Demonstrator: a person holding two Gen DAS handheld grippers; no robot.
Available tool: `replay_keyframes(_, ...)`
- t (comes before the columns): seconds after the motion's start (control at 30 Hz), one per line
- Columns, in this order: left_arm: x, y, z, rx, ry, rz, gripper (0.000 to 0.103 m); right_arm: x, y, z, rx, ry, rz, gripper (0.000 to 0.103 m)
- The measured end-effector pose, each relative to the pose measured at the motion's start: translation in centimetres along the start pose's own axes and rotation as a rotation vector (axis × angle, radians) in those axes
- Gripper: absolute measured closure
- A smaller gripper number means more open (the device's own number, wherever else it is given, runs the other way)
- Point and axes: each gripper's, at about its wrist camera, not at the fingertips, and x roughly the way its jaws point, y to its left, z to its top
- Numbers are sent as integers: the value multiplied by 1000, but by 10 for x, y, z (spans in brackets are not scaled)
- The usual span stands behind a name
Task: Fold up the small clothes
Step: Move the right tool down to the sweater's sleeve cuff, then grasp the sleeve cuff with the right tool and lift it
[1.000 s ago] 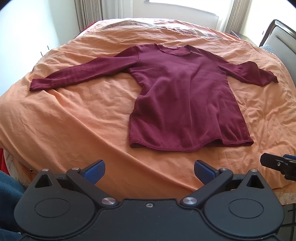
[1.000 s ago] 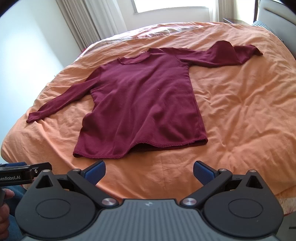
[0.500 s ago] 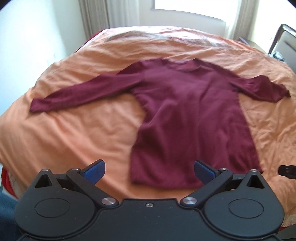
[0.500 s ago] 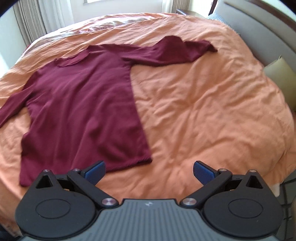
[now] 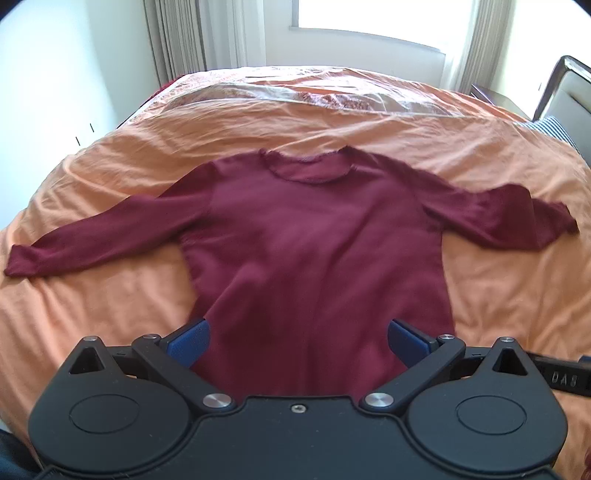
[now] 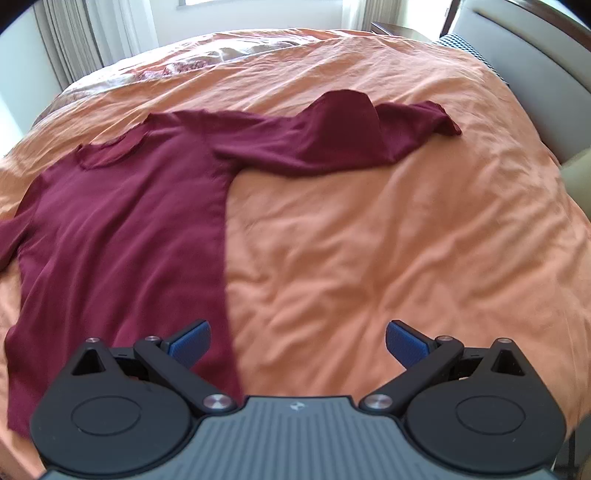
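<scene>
A wide bed under a rumpled orange cotton cover (image 5: 110,295) is filling both views, its cloth creasing in soft ridges. Pale pleated curtains (image 5: 173,40) are hanging beside a bright window (image 5: 369,18) at the far side, and a grey padded headboard (image 6: 524,55) is standing along the right edge. A dark maroon long-sleeved knit top (image 5: 314,240) is lying flat on the cover, round neckline pointing toward the window, sleeves stretching out sideways; the right sleeve (image 6: 343,136) is humping up in a fold. The left hand-held gripper (image 5: 297,341) is hovering over the top's lower body with blue-padded jaws spread wide, gripping nothing. The right hand-held gripper (image 6: 297,341) is likewise gaping, straddling the top's side edge and bare cover.
</scene>
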Motion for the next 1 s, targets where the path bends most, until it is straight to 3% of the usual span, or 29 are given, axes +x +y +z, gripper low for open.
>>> replay_keyframes(0.3,79,-66,49,-49,-19,2,1,63,-94,59,58,-180,181,0)
replay_keyframes(0.47,113,-92,61,-53,-17,14,1,100,-148,89,71,-255,172,0)
replay_keyframes(0.63,141,-112,63,-31,4,33,1,124,-205,127,209,-343,282,0)
replay_keyframes(0.8,164,-120,64,-35,41,57,1,144,-228,164,280,-367,335,1)
replay_keyframes(1.0,180,-119,70,-81,69,83,1,181,-254,178,592,-351,455,12)
